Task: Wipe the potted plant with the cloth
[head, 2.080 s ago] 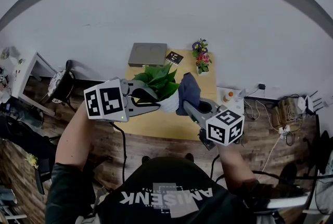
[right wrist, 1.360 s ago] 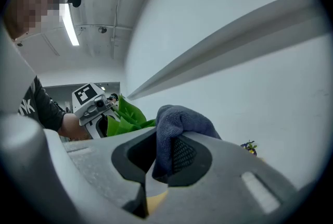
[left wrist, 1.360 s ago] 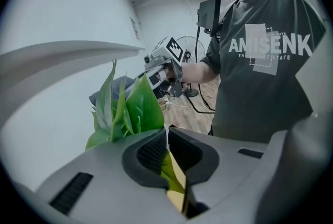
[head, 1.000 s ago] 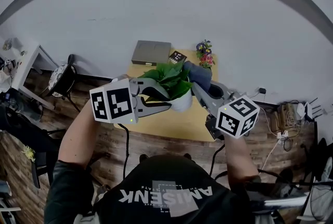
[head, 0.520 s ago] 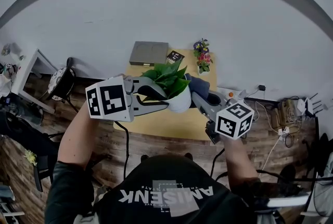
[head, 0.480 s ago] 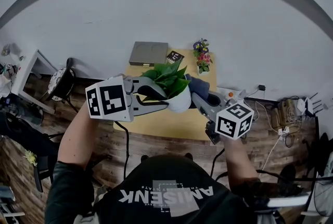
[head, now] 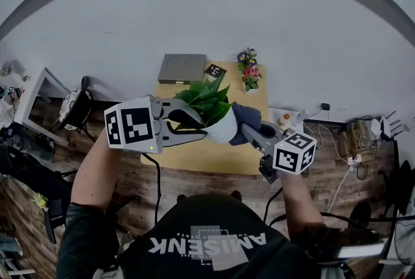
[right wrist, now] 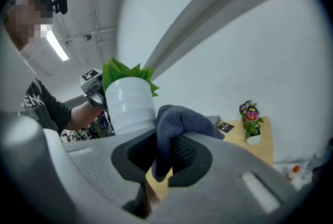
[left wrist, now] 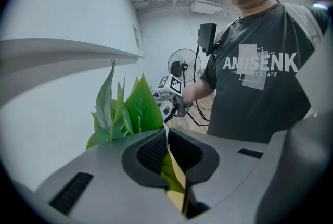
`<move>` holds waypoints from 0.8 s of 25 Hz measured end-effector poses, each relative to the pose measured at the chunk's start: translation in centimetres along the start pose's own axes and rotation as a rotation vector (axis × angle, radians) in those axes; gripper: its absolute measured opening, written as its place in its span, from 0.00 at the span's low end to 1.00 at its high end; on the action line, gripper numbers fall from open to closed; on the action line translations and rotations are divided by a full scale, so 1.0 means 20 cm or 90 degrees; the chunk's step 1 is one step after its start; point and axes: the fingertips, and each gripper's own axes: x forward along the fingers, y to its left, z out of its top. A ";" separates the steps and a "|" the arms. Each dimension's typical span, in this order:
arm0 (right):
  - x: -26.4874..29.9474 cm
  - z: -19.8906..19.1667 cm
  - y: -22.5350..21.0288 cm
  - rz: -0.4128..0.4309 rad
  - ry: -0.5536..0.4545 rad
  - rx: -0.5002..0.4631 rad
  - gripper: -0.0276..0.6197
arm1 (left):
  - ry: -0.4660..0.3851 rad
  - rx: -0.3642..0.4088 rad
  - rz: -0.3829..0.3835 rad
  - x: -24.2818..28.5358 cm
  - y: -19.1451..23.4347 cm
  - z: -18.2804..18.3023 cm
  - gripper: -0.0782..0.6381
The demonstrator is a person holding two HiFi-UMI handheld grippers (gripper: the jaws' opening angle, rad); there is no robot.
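The potted plant, green leaves [head: 206, 100] in a white ribbed pot [head: 224, 132], hangs in the air above the wooden table [head: 194, 157]. My left gripper [head: 198, 123] comes in from the left and is shut on the pot's rim; in the left gripper view the thin white rim and a leaf [left wrist: 130, 108] sit between its closed pads [left wrist: 153, 152]. My right gripper [head: 251, 133] is shut on a dark blue cloth [head: 245, 118]. The bunched cloth [right wrist: 179, 119] rests against the right side of the pot [right wrist: 130, 103].
On the table's far edge lie a flat grey box [head: 182, 68], a small marker card [head: 215, 71] and a little pot of coloured flowers [head: 247, 71]. A small orange-capped bottle [head: 284, 119] and tangled cables [head: 353, 141] are to the right.
My right gripper has come down with the cloth, from beside the leaves to the side of the white pot. The left gripper has kept the plant where it was.
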 end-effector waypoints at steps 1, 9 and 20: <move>-0.01 0.03 -0.01 -0.002 -0.006 -0.001 0.10 | 0.003 0.004 -0.009 0.00 -0.01 0.00 0.13; -0.01 0.38 0.15 0.079 -0.055 -0.083 0.10 | -0.007 0.018 -0.050 0.02 -0.12 0.04 0.13; 0.16 0.46 0.22 0.190 -0.019 -0.067 0.10 | 0.000 0.020 -0.032 -0.01 -0.09 0.04 0.13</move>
